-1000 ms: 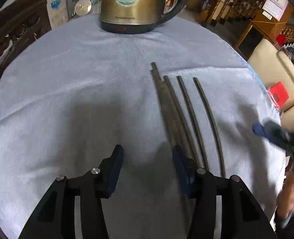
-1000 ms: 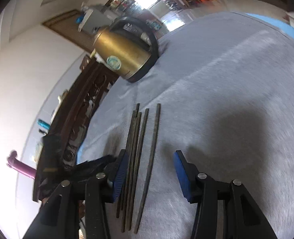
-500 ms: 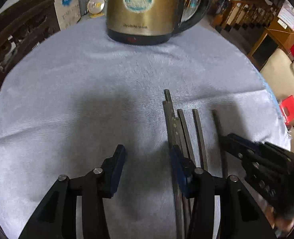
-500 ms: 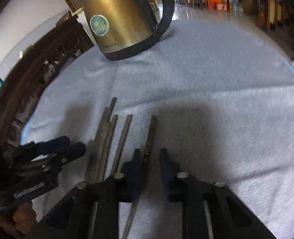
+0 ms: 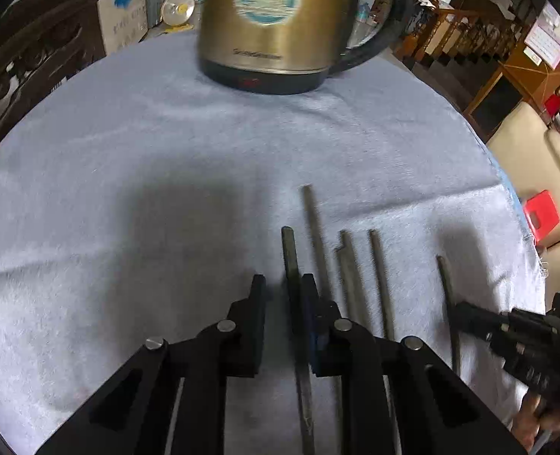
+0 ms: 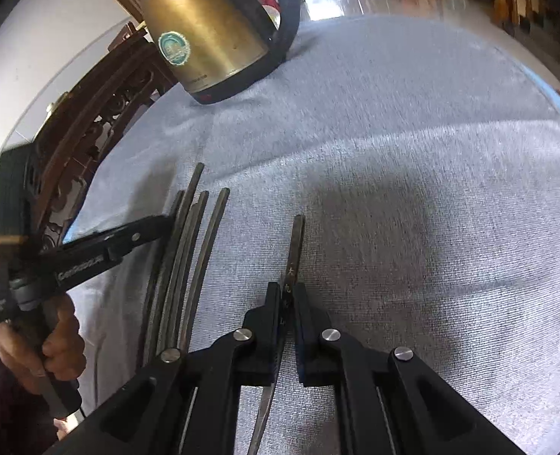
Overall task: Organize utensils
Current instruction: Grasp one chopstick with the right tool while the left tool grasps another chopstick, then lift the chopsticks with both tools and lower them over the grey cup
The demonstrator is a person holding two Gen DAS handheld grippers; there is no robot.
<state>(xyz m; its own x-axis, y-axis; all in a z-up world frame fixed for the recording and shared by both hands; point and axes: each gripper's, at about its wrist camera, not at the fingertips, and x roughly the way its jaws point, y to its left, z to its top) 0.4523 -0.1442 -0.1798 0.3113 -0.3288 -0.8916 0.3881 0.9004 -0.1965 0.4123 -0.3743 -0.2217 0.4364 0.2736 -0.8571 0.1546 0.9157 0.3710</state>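
Several dark chopsticks (image 5: 356, 284) lie side by side on the grey-blue cloth. My left gripper (image 5: 282, 284) has narrowed around one chopstick (image 5: 289, 250), which rests against the right finger with a gap to the left finger. In the right wrist view my right gripper (image 6: 287, 295) is shut on a single chopstick (image 6: 295, 242) with pale characters on it, set apart to the right of the bundle (image 6: 181, 250). The left gripper (image 6: 154, 227) shows at the bundle's left side. The right gripper (image 5: 469, 314) shows at the right chopstick (image 5: 445, 284).
A brass-coloured electric kettle (image 5: 276, 22) with a black handle stands at the far side of the round table (image 5: 90, 151). A carved dark wooden chair (image 6: 101, 113) is beyond the table's left edge. A beige sofa (image 5: 526, 159) is at the right.
Both grippers moved forward along the chopsticks and closed in. The right one shut on the rightmost chopstick, which now sits apart from the bundle. The left one narrowed around another chopstick.
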